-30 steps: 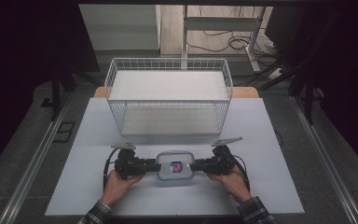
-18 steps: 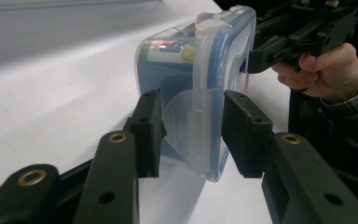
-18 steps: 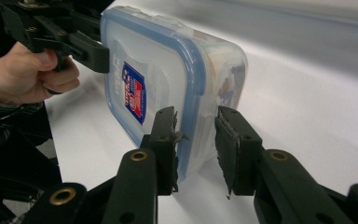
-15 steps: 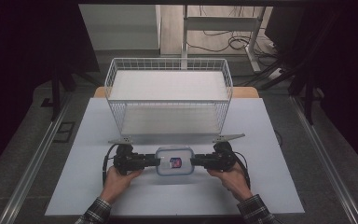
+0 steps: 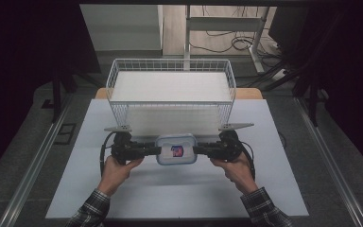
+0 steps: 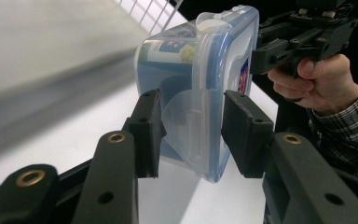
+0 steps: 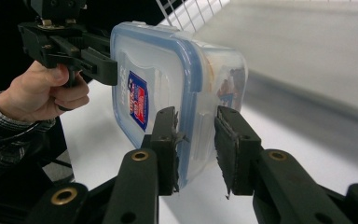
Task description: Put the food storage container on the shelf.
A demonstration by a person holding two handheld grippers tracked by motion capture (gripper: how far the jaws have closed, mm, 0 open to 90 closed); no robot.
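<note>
A clear plastic food container (image 5: pixel 176 150) with a blue-rimmed lid and a small label hangs above the white table top, just in front of the wire basket. My left gripper (image 5: pixel 157 150) is shut on its left end and my right gripper (image 5: pixel 194 151) on its right end. In the left gripper view the pads (image 6: pixel 147 126) clamp the container (image 6: pixel 200 70) at its end clip, across body and lid. The right gripper view shows its pads (image 7: pixel 165 140) pinching the lid rim and wall of the container (image 7: pixel 168 79). A hand holds each gripper.
A white wire basket (image 5: pixel 170 62) with a white liner stands at the back of the white table top (image 5: pixel 170 194), close behind the container. Metal rails run along both sides of the table. Dark floor, cables and a desk frame lie beyond.
Both hands have risen with the container held between the grippers; it has lifted off the table and sits nearer the basket in the picture.
</note>
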